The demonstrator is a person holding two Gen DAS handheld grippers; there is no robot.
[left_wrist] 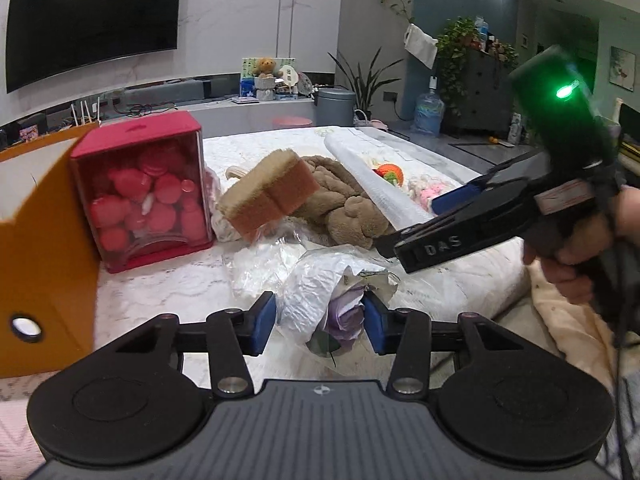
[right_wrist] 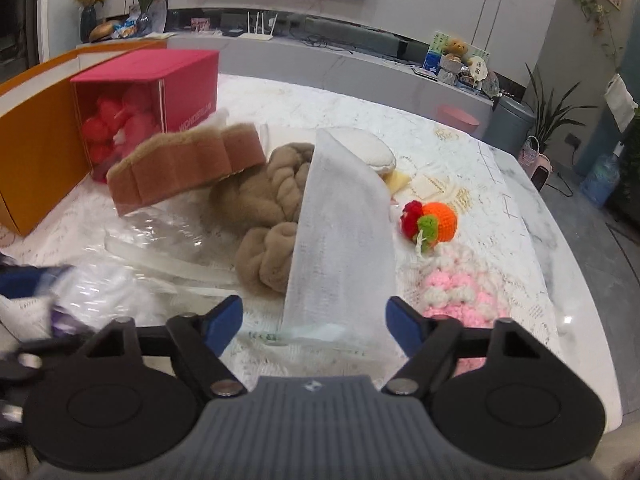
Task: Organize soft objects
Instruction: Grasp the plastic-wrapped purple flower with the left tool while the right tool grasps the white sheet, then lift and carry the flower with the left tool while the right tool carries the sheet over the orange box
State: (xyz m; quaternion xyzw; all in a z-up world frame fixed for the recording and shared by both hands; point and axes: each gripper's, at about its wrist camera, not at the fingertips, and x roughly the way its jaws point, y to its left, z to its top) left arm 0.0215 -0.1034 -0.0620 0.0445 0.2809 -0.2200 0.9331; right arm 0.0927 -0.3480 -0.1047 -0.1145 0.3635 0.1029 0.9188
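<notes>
Plastic is crinkling between the blue pads of the left claw, which is clenching a wrapped purple flower bundle at the lower centre of the left wrist view, just above the white surface. The bundle is likely handling light and slippery, its film crushing easily, so gripping low on the stem end, as now, seems sensible. The right claw is standing released, its jaws spread wide and holding nothing, with a white foam sheet rising directly ahead between them at centre frame; it looks stiff enough to stand yet feather-light, best pinched across its near edge. Beyond it, a brown plush toy is lying soft and compressible at middle left, touching the sheet. A tan sponge block is leaning further up-left. A pink crochet piece is resting just right of the claw, with a crochet orange above it. A red box and an orange box are standing at upper left.
</notes>
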